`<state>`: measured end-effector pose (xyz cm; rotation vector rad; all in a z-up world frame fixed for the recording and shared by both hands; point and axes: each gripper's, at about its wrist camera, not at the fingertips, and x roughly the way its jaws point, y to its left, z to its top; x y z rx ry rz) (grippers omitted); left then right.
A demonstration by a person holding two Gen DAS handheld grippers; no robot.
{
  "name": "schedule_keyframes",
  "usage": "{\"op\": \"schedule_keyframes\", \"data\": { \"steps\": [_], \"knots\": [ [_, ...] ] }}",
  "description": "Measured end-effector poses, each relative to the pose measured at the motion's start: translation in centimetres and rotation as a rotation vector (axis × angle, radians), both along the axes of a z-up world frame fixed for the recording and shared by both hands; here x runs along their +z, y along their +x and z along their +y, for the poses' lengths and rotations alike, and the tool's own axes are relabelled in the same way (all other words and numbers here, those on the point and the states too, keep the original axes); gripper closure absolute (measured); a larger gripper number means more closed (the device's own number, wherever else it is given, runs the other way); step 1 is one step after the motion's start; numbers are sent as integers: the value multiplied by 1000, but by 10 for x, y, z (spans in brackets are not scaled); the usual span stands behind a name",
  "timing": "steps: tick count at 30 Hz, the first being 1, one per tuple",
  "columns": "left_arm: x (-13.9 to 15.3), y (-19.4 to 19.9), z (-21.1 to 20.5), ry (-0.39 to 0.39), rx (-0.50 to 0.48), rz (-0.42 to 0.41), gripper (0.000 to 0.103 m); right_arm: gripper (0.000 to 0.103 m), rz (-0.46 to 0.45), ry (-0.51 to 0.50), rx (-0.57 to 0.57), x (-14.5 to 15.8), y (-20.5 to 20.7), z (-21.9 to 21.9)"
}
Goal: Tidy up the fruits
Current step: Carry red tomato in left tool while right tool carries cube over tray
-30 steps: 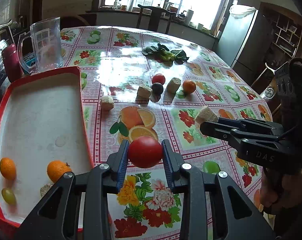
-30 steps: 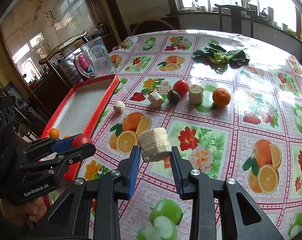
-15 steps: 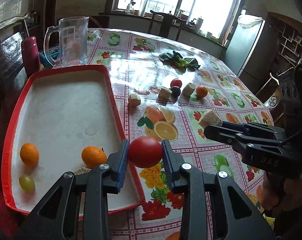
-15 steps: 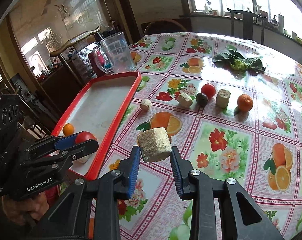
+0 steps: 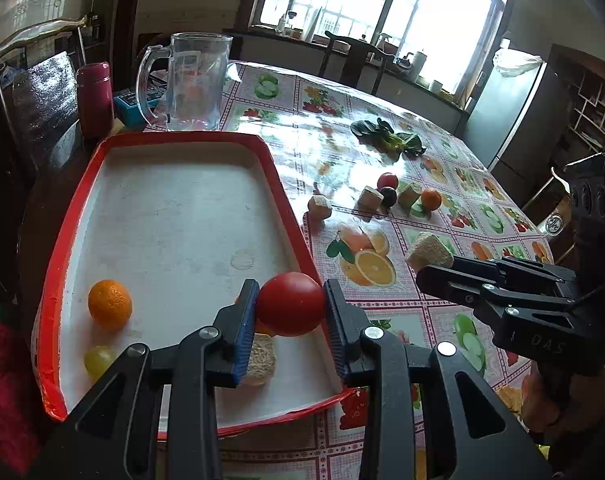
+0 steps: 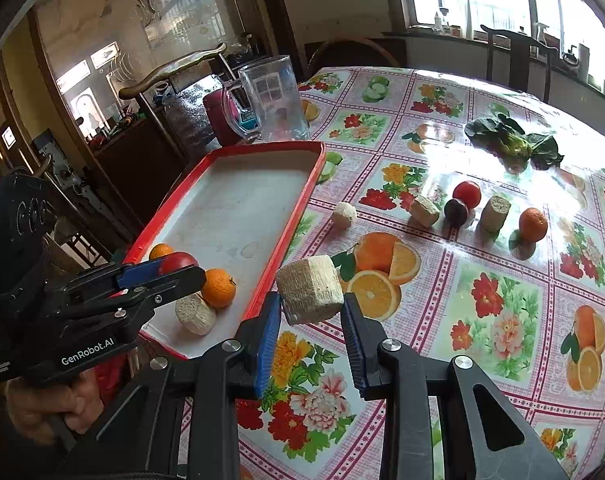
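Broad worktop (image 6: 482, 320) under a fruit-print cloth, spreading ahead of both hand-held grippers. Red-rimmed tray (image 5: 82, 200) next in size, lying below and ahead of the left hand-held gripper (image 5: 290, 308), just left of the right hand-held gripper (image 6: 310, 300). Clear glass jug (image 5: 190, 84) beyond the tray's far end.

Left hand-held gripper closed firmly on a red tomato (image 5: 290, 304), pads pressing both flanks, carried above the tray's near right corner — over an orange (image 5: 109, 309), a pale green grape (image 5: 98, 360) and a beige cut chunk (image 5: 260, 360) already inside. Right hand-held gripper clamped narrowly on a beige ribbed chunk (image 6: 309, 295), held above the cloth just outside the tray's right rim.

Further ahead of the right hand-held gripper, still loose on the cloth: another tomato (image 6: 466, 194), a dark plum (image 6: 455, 212), a mandarin (image 6: 533, 224) and three more chunks.

Step in hand, seemingly: delivery of two items to the tray. Next move likely calls for lowering the tomato onto bare tray floor clear of the chunk beneath, then opening gently — round fruit, prone to rolling.
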<state>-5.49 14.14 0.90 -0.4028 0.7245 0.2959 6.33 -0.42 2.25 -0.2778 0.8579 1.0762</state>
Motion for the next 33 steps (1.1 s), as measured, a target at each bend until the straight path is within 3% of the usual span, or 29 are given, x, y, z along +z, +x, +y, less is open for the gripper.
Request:
{"op": "schedule_keyframes", "data": {
  "steps": [24,33],
  "knots": [
    [-3,-33,67,-15,129,-8,73,72,3,-10,107,-5,-29,67],
    [-10,-35,96,-12,178,21,73,72,23,-41,131,-21,-27,101]
  ]
}}
